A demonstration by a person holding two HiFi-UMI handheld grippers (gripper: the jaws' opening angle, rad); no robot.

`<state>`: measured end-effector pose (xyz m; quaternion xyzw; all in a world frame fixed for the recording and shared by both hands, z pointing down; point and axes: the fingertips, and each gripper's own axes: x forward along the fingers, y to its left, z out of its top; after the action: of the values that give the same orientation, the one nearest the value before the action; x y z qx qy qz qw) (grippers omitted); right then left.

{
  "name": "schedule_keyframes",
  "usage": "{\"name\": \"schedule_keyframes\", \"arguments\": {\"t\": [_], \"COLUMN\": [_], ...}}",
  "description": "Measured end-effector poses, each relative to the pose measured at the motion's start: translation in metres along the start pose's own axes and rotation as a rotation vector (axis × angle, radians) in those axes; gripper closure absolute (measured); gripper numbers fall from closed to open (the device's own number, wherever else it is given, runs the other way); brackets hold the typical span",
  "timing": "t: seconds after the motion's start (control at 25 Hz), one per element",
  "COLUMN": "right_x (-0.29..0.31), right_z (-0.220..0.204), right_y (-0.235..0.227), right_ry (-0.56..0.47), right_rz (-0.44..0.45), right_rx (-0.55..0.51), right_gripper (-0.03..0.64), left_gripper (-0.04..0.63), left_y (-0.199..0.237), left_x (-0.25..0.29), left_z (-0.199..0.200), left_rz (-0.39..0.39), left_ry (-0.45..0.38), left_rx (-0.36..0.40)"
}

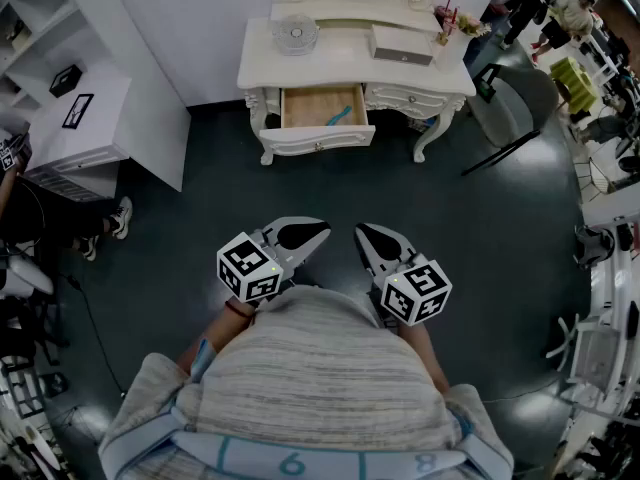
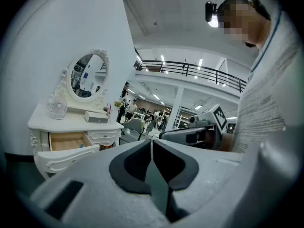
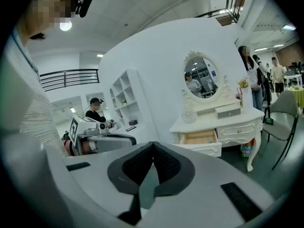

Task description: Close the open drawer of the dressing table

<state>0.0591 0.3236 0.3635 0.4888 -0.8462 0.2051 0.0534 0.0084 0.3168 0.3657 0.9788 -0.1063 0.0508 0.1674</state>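
Note:
A white dressing table (image 1: 262, 58) stands against the far wall. Its left drawer (image 1: 322, 108) is pulled out, showing a wooden bottom with a small teal item inside. In the left gripper view the open drawer (image 2: 66, 141) sits far left; in the right gripper view the drawer (image 3: 200, 137) is at mid right. My left gripper (image 1: 318, 230) and right gripper (image 1: 364, 232) are held close to the person's body, well short of the table. Both are shut with nothing between the jaws, as seen for the left gripper (image 2: 152, 144) and right gripper (image 3: 153, 146).
On the tabletop are a round glass dish (image 1: 296, 34), a small white box (image 1: 402, 44) and an oval mirror (image 3: 201, 77). A grey chair (image 1: 520, 108) stands to the table's right. A white cabinet (image 1: 80, 118) is at the left. People stand in the background.

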Motion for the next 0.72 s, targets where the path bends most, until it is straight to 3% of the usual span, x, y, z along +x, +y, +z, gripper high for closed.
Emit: {"name": "schedule_keyframes", "arguments": {"t": [0.72], "right_x": [0.0046], "right_z": [0.0071], "right_y": [-0.002], "right_ry": [0.005], "right_rz": [0.024], "right_rx": [-0.014], "right_gripper": [0.606], "left_gripper": [0.578], "left_y": [0.005], "left_x": [0.0034], "left_z": [0.006], "left_rz": [0.005], "left_ry": [0.009], "left_rx": [0.01]}}
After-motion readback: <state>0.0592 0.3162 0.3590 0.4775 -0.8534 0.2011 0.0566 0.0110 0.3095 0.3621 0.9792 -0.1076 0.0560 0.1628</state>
